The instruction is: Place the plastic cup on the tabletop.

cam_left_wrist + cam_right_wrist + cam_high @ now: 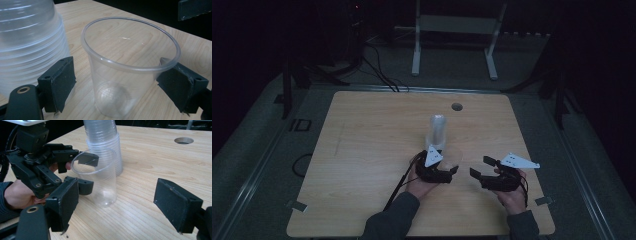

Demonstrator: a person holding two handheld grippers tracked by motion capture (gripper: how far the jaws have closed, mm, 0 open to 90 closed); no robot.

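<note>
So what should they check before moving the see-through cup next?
1. Single cup stands upright on the table: ok.
2. Left gripper jaws spread, cup between them; the right pad touches the rim, the left is clear: ok.
3. Cup sits apart from the stack of cups: ok.
4. Right gripper open with nothing between its jaws: ok.
5. Cup is empty: ok.

The high view looks forward and down on the whole desk (362,150); both gripper views sit low and close, sharing the single clear cup (130,70) and the cup stack (105,142).
</note>
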